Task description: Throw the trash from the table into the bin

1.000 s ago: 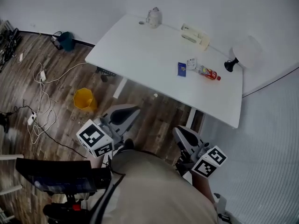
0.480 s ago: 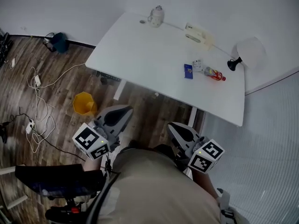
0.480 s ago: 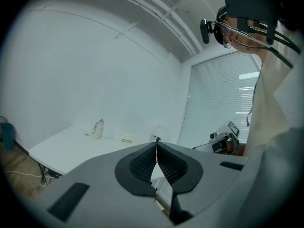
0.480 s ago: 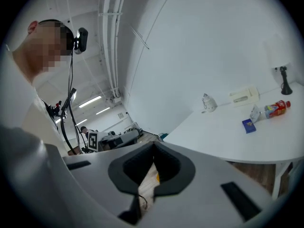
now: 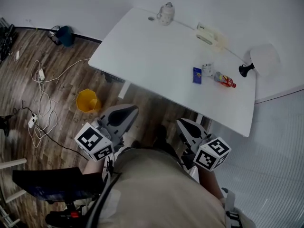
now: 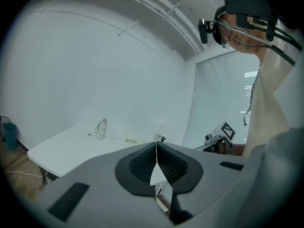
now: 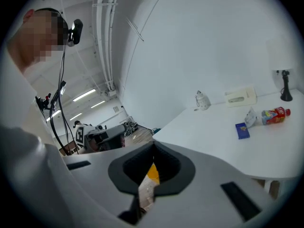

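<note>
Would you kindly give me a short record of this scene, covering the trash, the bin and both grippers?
Trash on table: blue packet, white wrapper, red bottle on its side
Bin: yellow bin on the floor, beside the table
Left gripper: jaws shut, empty
Right gripper: jaws shut, empty
Progress: no trash picked up yet

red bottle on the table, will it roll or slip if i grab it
The red bottle lies on its side on the white table, so a sideways nudge would probably roll it. It looks small and plastic, so likely light and apt to dent under jaws.
</note>
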`<state>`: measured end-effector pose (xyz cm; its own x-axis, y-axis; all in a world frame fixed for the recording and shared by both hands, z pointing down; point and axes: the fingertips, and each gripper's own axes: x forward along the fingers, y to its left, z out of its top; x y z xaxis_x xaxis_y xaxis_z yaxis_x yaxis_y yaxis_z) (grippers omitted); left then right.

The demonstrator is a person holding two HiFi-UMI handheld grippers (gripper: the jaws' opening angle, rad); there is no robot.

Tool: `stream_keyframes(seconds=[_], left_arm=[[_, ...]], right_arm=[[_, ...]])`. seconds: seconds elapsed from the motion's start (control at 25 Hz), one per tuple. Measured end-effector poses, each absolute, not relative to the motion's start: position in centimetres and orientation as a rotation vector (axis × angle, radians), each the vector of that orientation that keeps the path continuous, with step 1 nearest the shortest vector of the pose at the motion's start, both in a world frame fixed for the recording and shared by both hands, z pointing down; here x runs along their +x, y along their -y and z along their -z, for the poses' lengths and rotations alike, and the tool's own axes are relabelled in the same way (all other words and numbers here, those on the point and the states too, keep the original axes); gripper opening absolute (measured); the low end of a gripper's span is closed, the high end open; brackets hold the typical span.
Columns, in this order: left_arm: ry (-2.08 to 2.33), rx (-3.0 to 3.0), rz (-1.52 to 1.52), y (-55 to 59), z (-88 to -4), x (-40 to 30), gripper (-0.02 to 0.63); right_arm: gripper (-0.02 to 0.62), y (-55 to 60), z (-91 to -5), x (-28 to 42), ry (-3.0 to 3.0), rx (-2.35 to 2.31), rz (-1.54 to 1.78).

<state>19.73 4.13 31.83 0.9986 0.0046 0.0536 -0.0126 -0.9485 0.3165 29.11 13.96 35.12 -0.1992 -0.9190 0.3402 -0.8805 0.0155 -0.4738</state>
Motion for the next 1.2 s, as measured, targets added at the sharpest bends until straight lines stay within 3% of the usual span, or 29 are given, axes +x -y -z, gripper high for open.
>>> stream_keyframes(seconds=[0.76, 0.8, 0.84, 0.88, 1.2], left_arm=[[0.18, 2.81, -0.228, -1.7, -33.1, 30.9, 0.014], [0.195, 2.811, -0.224, -1.7, -33.0, 30.9, 0.014], [0.211, 2.812, -0.219, -1.6, -32.9, 30.8, 0.014], [0.227, 2.811, -0.214, -1.5, -32.8, 30.6, 0.014], [0.329, 2.774, -0.222, -1.1, -33.9, 29.6, 0.014]], right_arm=[[0.009, -9.9, -47.0, 50.1, -2.028, -2.274, 1.201], [0.03, -9.9, -47.9, 50.9, -2.006, -2.293, 1.233], [0.202, -9.7, -48.8, 51.6, -1.995, -2.303, 1.268], [0.307, -9.5, -49.6, 52.2, -1.991, -2.312, 1.301], [0.308, -6.7, -55.5, 60.7, -1.776, -2.632, 1.403]])
